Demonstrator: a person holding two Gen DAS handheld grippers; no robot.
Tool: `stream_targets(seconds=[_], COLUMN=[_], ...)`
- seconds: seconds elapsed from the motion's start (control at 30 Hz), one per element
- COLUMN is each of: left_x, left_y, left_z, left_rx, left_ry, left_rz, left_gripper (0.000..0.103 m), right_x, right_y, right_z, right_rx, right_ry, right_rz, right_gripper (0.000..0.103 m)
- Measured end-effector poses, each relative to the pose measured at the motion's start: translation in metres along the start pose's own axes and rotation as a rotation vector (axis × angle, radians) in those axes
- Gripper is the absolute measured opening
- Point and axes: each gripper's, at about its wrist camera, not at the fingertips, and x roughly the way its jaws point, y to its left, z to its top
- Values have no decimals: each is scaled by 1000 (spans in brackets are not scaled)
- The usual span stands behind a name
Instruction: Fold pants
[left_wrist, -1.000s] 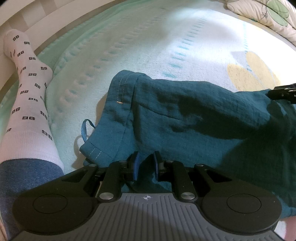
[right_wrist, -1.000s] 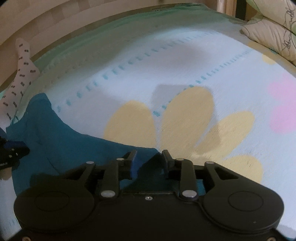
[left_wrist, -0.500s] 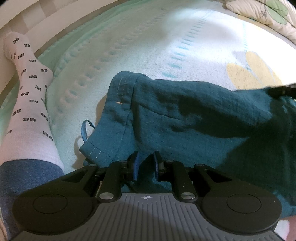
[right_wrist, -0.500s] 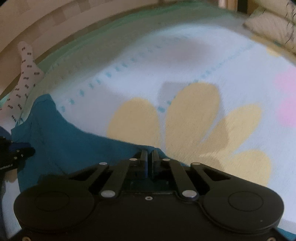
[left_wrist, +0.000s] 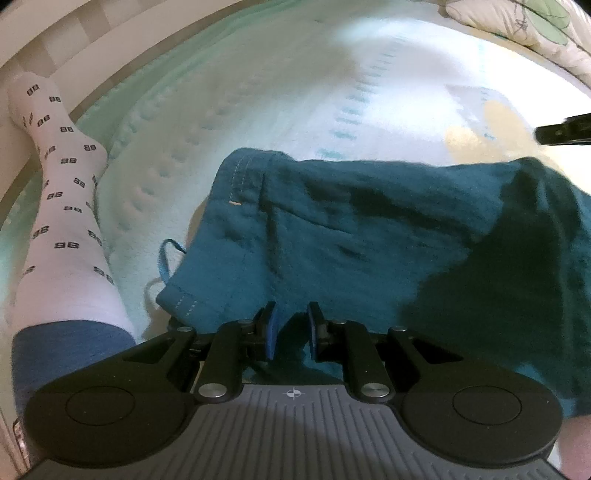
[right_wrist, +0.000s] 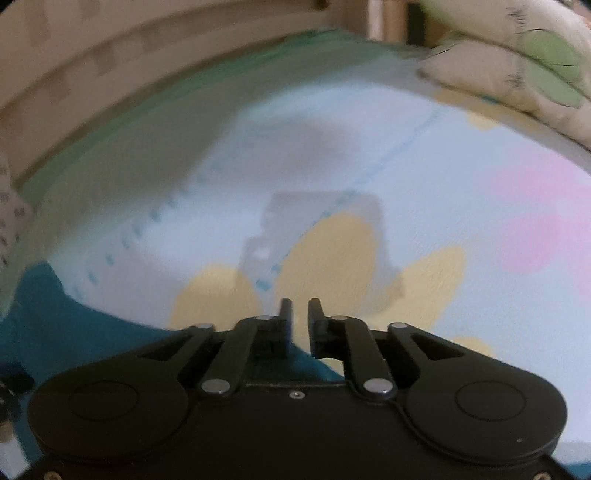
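The left gripper (left_wrist: 289, 330) has its blue pads (left_wrist: 270, 334) a narrow gap apart with a bunch of the teal pants (left_wrist: 369, 236) between them; the cloth fills the gap and looks pinched. From there the pants spread forward and to the right over the blanket (left_wrist: 280, 96), with a stitched hem corner just left of the gripper and a thin blue loop (left_wrist: 162, 258) sticking out past that edge. Their far edge is a rumpled ridge. Beyond it the blanket lies bare up to the bed's far border.

The right gripper (right_wrist: 300, 325) is opening. Its fingers (right_wrist: 285, 314) stand a small gap apart with nothing between them; the tips hang over a yellow petal (right_wrist: 332, 258) printed on the blanket. A point of the pants (right_wrist: 92, 317) reaches under its body from the left and does not touch the fingers. Ahead and to the right the blanket is open, pale blue with a pink patch (right_wrist: 546, 221).

The surface is a bed, with a wooden frame (right_wrist: 92, 74) curving round the far side and a leaf-print pillow (right_wrist: 524, 59) at the upper right.

Only the left view shows a leg in a white patterned sock (left_wrist: 59, 206) along the bed's left edge, well left of the pants, and the right gripper's dark tip (left_wrist: 565, 131) above the cloth's right end. The right view is blurred.
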Motion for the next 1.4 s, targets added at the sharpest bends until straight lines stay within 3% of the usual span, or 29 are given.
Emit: stream_targets(seconds=[0.13,0.27,0.57,0.7,0.77,0.83,0.97,1.03,1.13,1.27,1.4], left_x=[-18,-30,-40,-29,-18,-16,-18,-18,-17,-19,-19], left_y=[-20,-64,-187,-228,-235,-236,-239,-241,-241,-243,-243], left_z=[7,14,18,14,10,6,0,0,-3,2,1], left_rx=[15,76,249,303,305,293,316,320,318,316,314], left_ry=[-11,-11,5,42,82,66,56,60,64,65,65], left_rz=[-29,-82,-236,-246,-231,-217,-203,-194,-178,-163,-157], left_gripper=[16,16,16,16,17,17,17,17,17,17,17], right_x=[-48,-91,-185,-202,-207,-215,-259,-280,-302,-312,-299], right_y=[-31,-81,-238,-290,-314,-334,-371,-379,-385,-394,-400], right_z=[-13,-43,-122,-138,-143,-149,-181,-196,-216,-244,-264], right_rx=[48,106,387,469,487,530,636,670,698,766,883], right_ry=[-4,46,103,103,117,132,120,119,130,151,150], right_rz=[-38,-139,-378,-452,-487,-522,-539,-553,-558,-526,-432], right_gripper=[32,32,33,33,36,41,46,56,59,59,59])
